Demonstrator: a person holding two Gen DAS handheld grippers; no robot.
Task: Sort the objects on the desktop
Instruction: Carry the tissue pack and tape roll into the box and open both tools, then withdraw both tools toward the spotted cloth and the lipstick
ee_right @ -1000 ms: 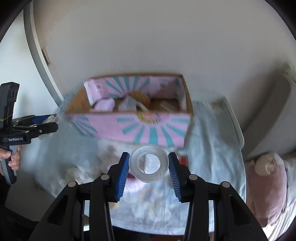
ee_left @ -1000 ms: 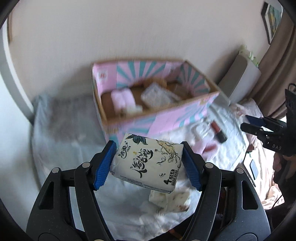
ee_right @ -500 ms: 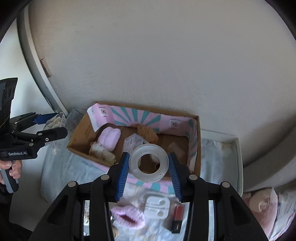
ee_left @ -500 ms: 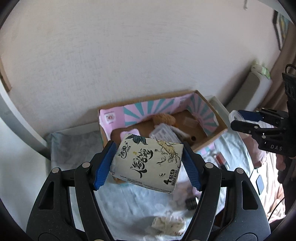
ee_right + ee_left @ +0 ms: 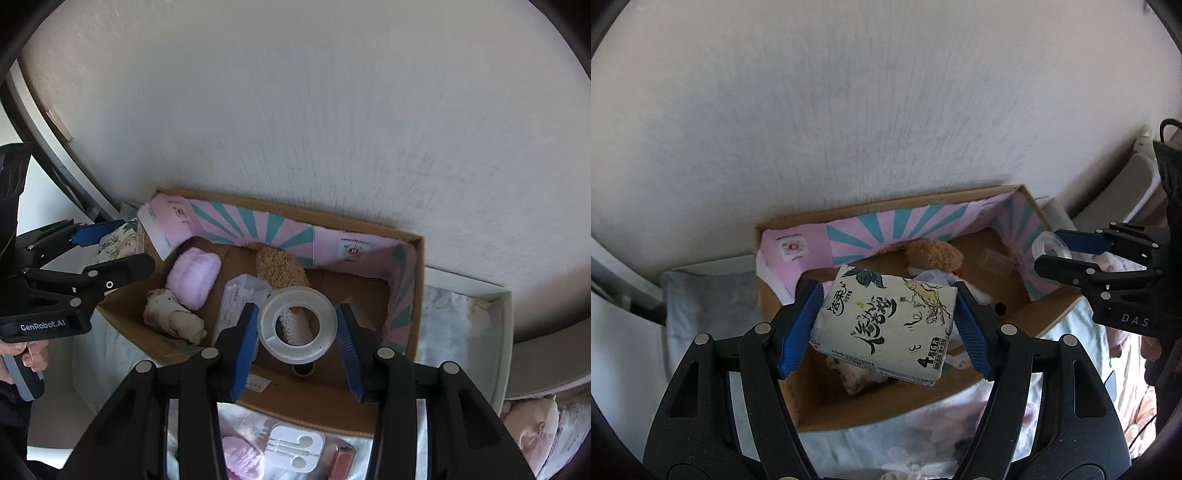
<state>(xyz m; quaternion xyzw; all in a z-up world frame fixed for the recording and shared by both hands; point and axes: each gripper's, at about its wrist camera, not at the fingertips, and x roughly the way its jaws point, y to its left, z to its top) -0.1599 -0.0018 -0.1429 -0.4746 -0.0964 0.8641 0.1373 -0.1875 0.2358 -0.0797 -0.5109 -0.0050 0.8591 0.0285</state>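
Cardboard box (image 5: 402, 302) with pink-teal lining sat below; only the right view showed white earphone case (image 5: 293, 446). Left gripper (image 5: 886, 325) clenched cream tissue pack (image 5: 886, 325); right gripper (image 5: 297, 332) clasped clear tape roll (image 5: 325, 334).

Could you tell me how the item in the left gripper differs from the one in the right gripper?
The left gripper holds a tissue pack: a soft, rectangular, opaque cream packet with printed writing. The right gripper holds a tape roll: a rigid, clear ring with an open centre. The pack spreads its jaws wider than the roll does. Both are clamped between blue pads above the cardboard box.
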